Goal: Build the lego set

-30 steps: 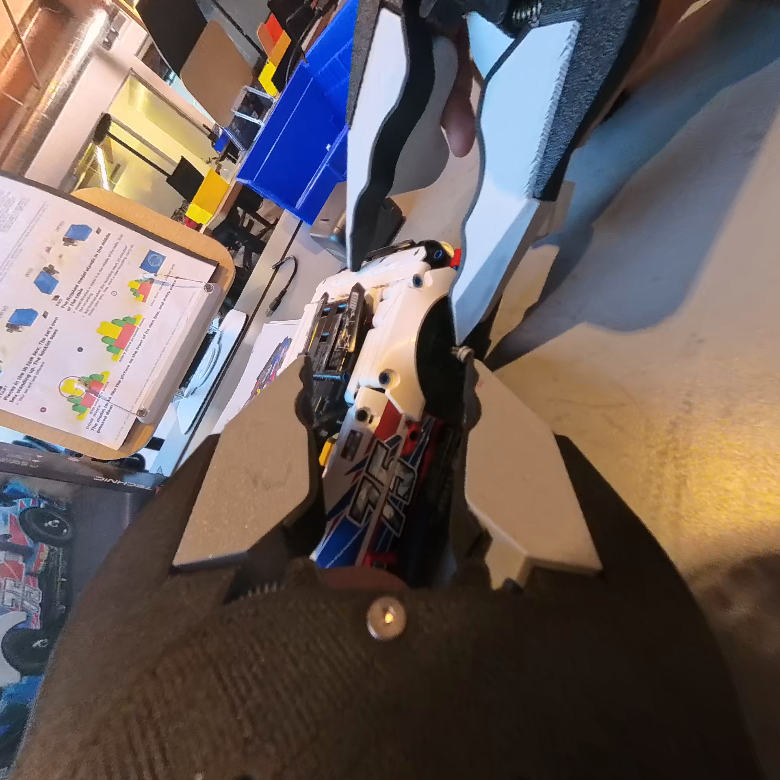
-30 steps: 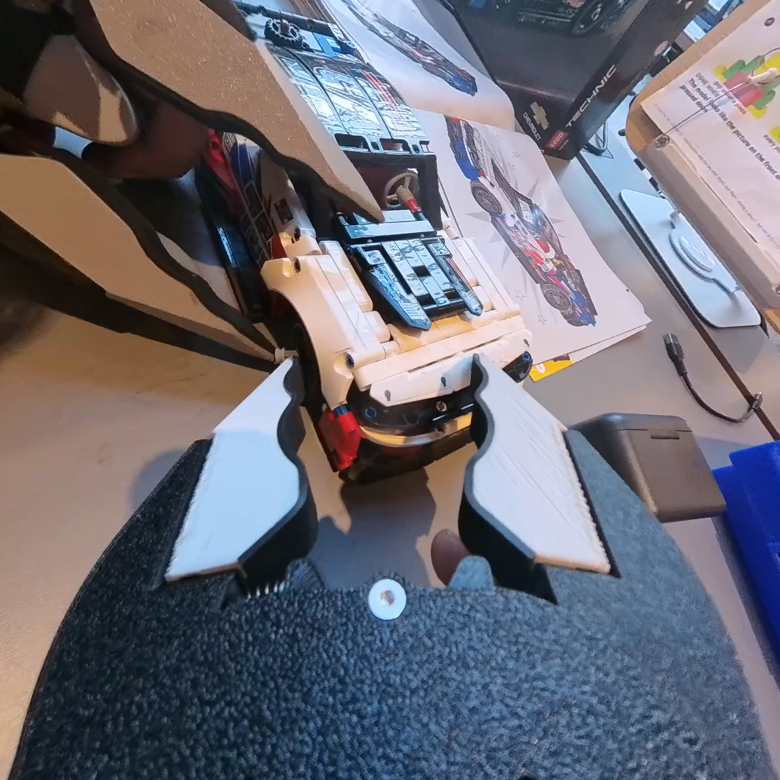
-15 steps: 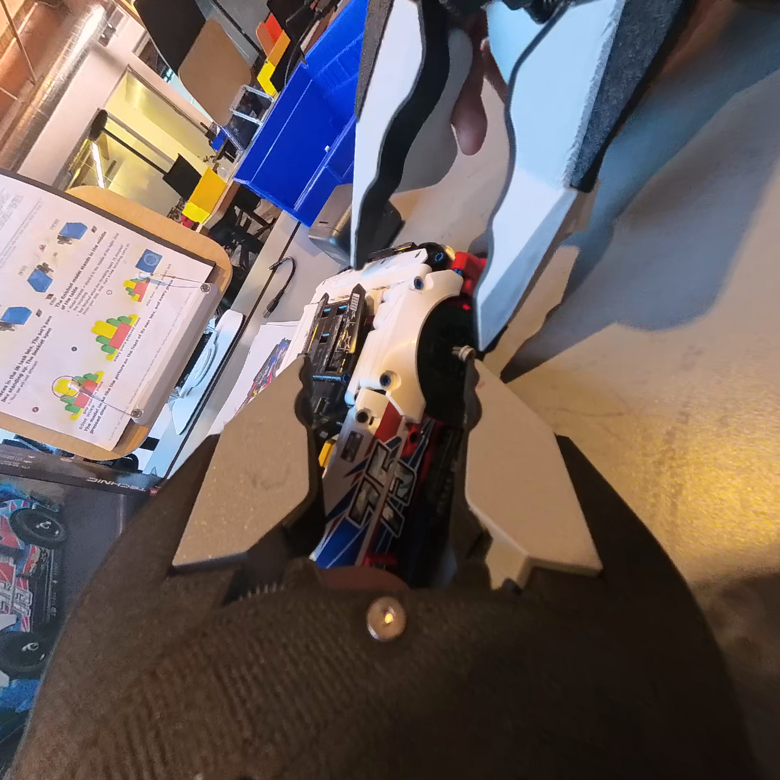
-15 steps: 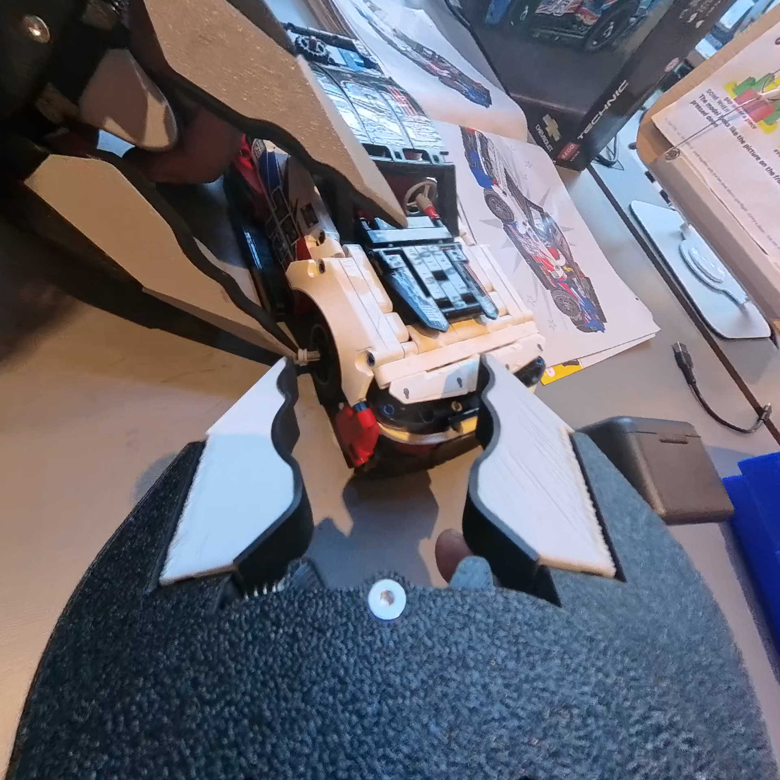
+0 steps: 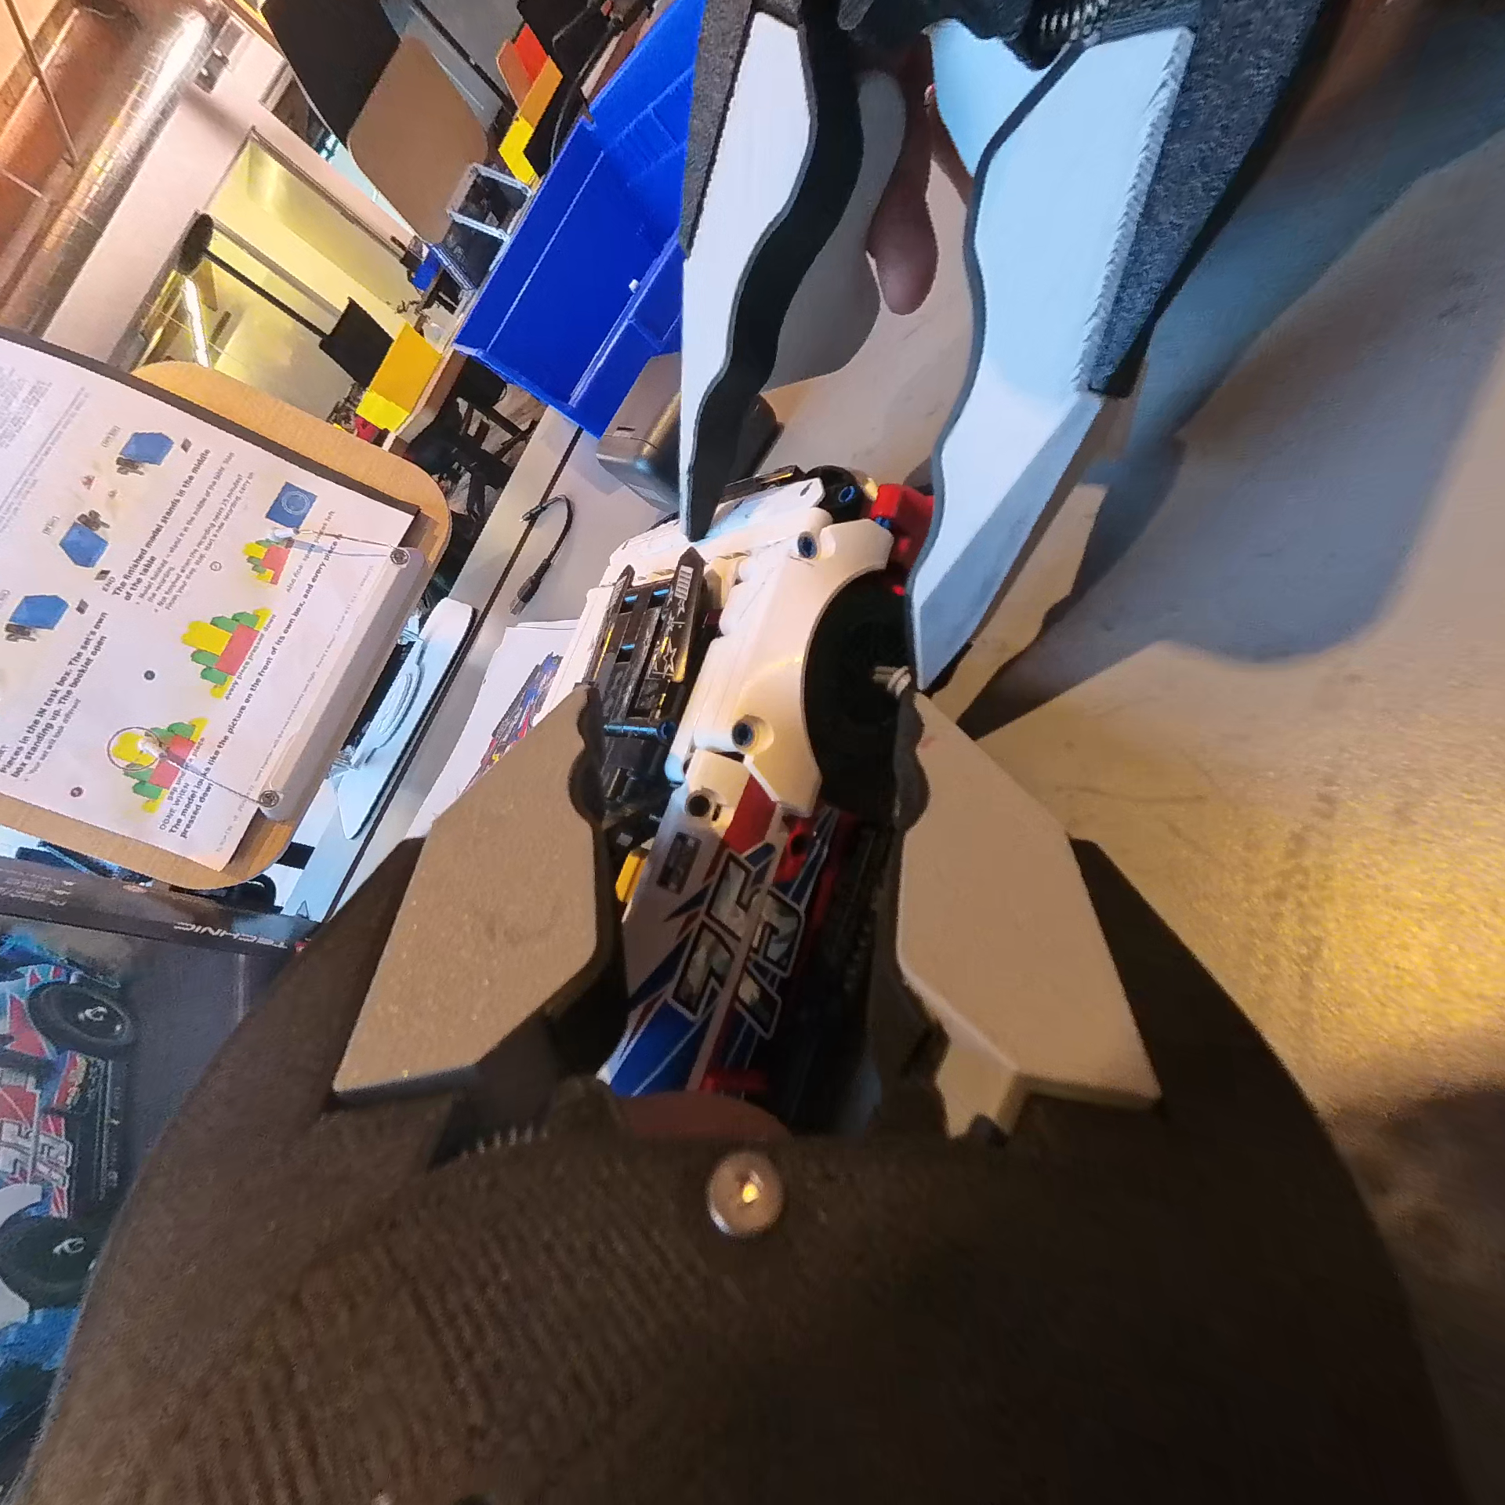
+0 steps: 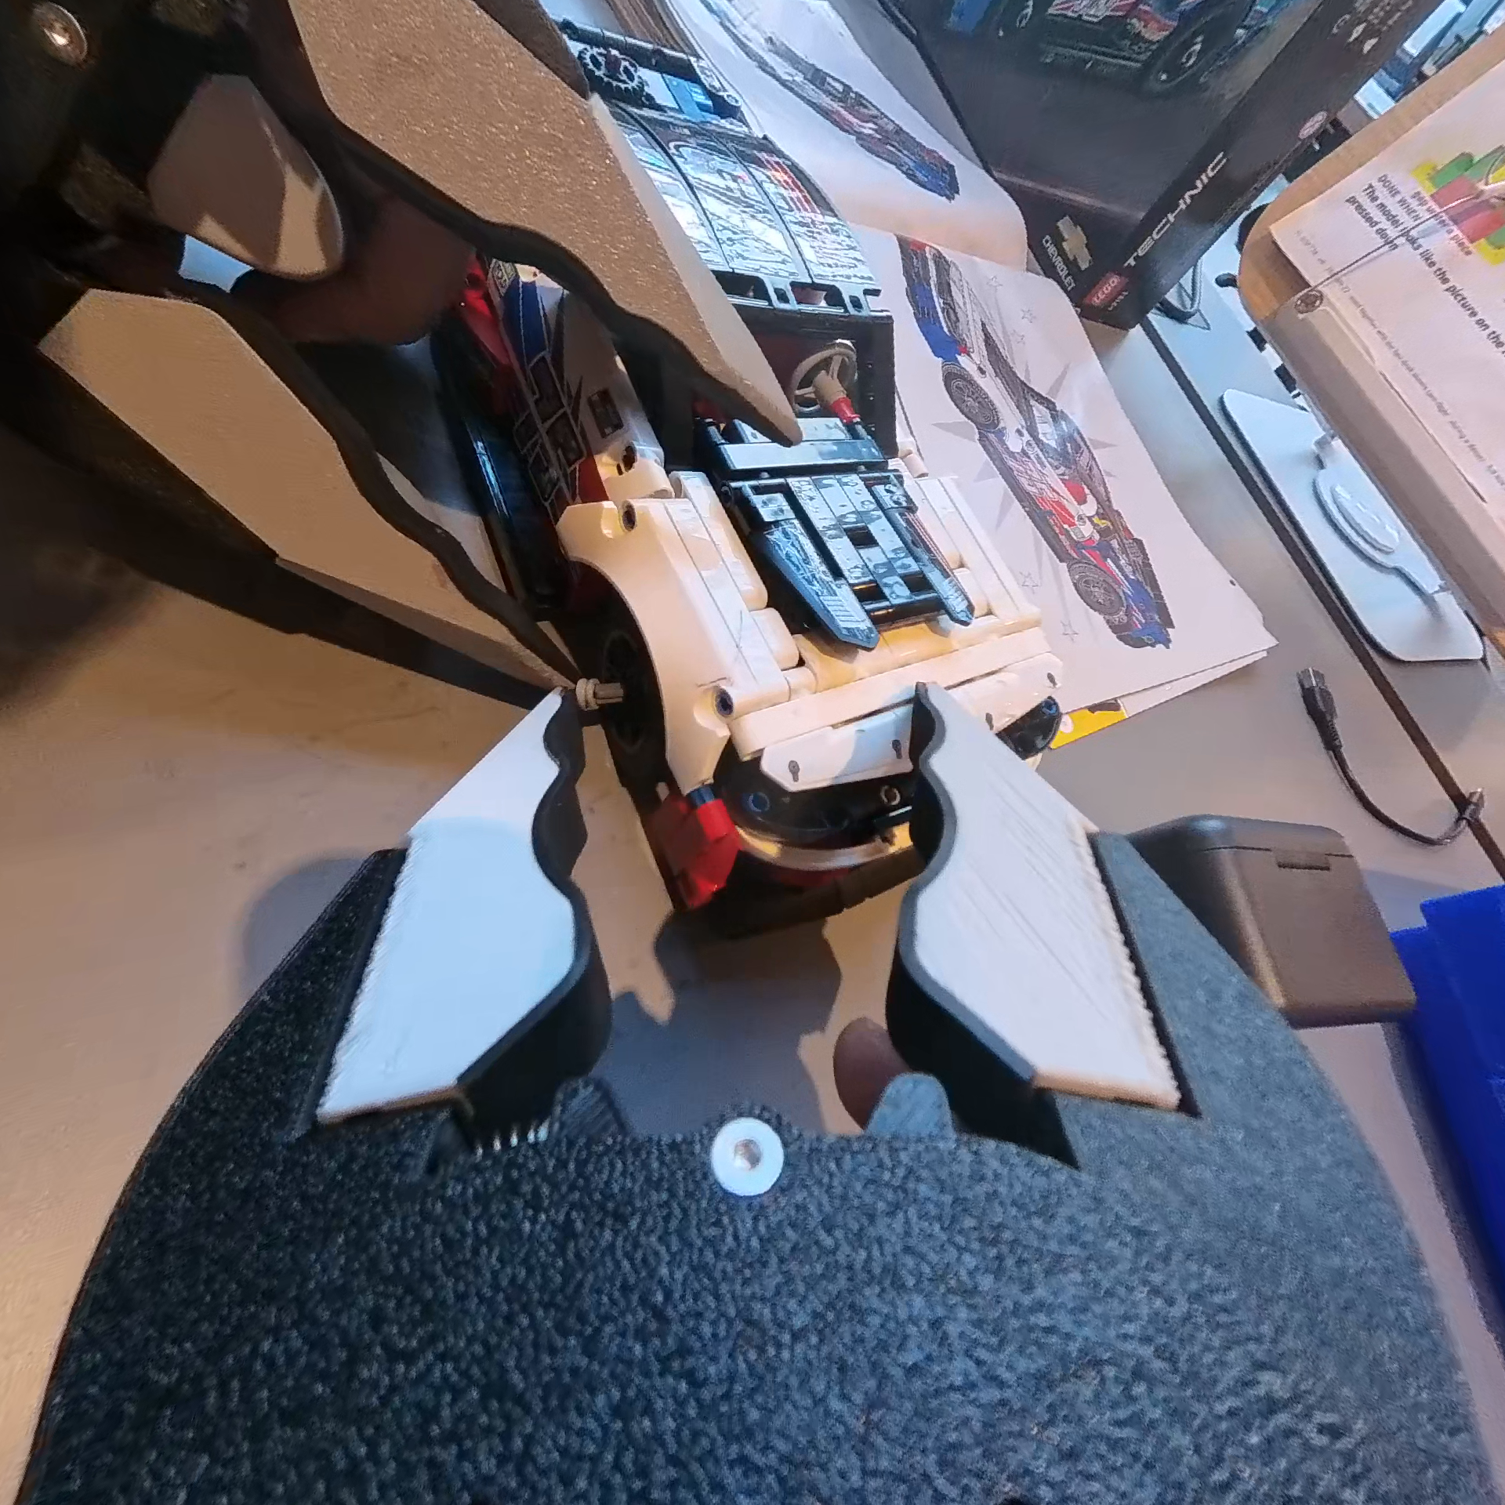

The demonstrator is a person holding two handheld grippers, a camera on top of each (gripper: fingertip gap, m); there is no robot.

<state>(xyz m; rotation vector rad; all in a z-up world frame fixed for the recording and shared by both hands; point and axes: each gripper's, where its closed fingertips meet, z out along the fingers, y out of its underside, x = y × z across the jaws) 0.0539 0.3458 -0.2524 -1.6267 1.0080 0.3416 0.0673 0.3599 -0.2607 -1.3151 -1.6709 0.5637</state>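
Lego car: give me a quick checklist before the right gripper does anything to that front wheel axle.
1. Car held steady: ok. The left gripper is shut on the lego car, its grey fingers clamping the body on both sides.
2. Right gripper ready: ok. It is open, with its fingertips either side of the car's front corner.
3. Axle pin reachable: ok. It sticks out of the front wheel hub, at the tip of the right gripper's near finger.
4. Pin gripped: not ok. Nothing sits between the jaws.
5. Wheel to mount: cannot tell. No loose wheel shows in either view.
6. Clutter nearby: ok. The black case lies clear of the car.
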